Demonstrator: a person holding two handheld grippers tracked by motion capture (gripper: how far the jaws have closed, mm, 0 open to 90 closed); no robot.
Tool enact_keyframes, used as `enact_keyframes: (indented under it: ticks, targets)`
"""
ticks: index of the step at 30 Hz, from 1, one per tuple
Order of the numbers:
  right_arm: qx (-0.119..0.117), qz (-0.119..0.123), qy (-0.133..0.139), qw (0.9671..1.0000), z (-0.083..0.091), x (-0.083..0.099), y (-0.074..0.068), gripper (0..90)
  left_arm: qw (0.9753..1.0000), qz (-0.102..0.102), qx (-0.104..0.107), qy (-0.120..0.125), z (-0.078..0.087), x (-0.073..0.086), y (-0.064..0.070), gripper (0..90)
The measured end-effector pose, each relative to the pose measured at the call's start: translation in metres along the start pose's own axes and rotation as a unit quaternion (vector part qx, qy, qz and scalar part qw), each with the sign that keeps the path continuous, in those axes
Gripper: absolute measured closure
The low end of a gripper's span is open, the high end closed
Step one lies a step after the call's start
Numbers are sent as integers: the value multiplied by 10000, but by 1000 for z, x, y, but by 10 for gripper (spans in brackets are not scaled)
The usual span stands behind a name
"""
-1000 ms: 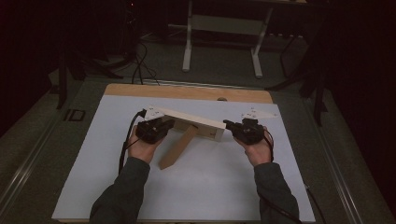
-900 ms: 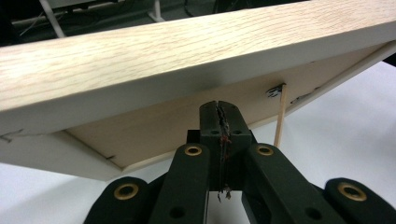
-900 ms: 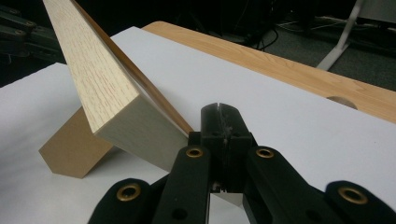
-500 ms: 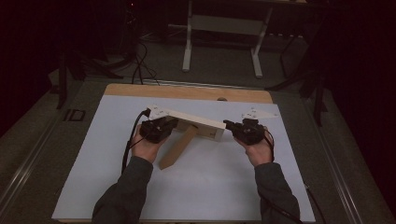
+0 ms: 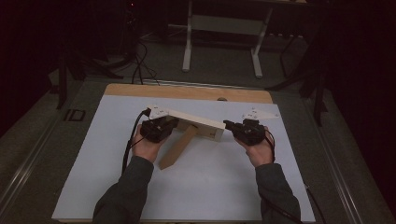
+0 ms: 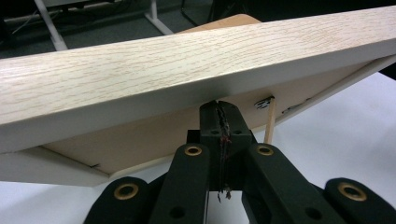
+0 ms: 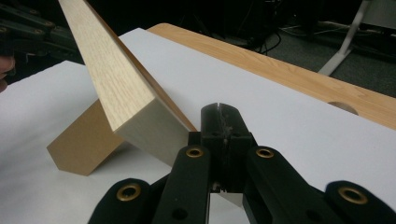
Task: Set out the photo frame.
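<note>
Table (image 5: 116, 186) w/ white sheet, wood edge at far side.

Pale wood board (image 5: 196, 122) held up on edge mid-table, betw. both grippers; flat brown board (image 5: 180, 148) lies under it, angling toward the person.

Change vs 1 s ago: small. L hand has shifted a bit to the R along the pale board; R hand roughly same spot. Board itself hasn't visibly moved or tipped further. Judgement: a re-grip/steadying phase, not a transport — piece is being propped or aligned over the brown board.

Left gripper (image 5: 161, 127): at board's L end. In left gripper view jaws [no gap seen] stand pressed together, tips tucked under the board's lower edge (image 6: 196, 60); cannot tell if anything thin is pinched.

Right gripper (image 5: 233, 126): at board's R end. Right gripper view: jaws closed on each other, alongside the end face (image 7: 149, 128), apparently pushing, not clamping.

Small wooden dowel (image 6: 269, 122) sticks down from board underside.
</note>
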State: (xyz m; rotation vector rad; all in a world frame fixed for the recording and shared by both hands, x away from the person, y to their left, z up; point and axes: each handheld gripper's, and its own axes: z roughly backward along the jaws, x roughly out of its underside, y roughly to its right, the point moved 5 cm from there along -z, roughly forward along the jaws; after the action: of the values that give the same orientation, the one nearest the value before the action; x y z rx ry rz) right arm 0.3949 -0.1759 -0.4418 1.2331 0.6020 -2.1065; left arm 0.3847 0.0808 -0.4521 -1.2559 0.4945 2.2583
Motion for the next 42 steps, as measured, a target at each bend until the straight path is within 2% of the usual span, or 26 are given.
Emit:
enact_keyframes:
  ticks: [4, 6, 8, 10, 18, 28, 42]
  targets:
    - [-4, 23, -8, 10000, 1, 0, -2, 900, 10000, 9, 29, 9, -1, -1, 1, 900]
    - [-20, 45, -15, 10000, 1, -1, -3, 900, 10000, -73, 54, -8, -2, -2, 4, 900]
    - [-20, 54, -22, 10000, 1, -1, -3, 900, 10000, -73, 54, -8, -2, -2, 4, 900]
    - [-50, 69, -28, 10000, 0, -1, -5, 900, 9998, -164, 82, -32, -5, -4, 9, 900]
    - [-99, 125, -55, 9999, 0, -2, -7, 900, 9998, -166, 110, -64, -7, -7, 12, 900]
    - [-164, 191, -65, 9997, -2, -4, -12, 900, 9994, -254, 195, -135, -16, -7, 23, 900]
    - [-259, 286, -96, 9992, -4, -6, -20, 900, 9991, -309, 217, -186, -21, -11, 28, 900]
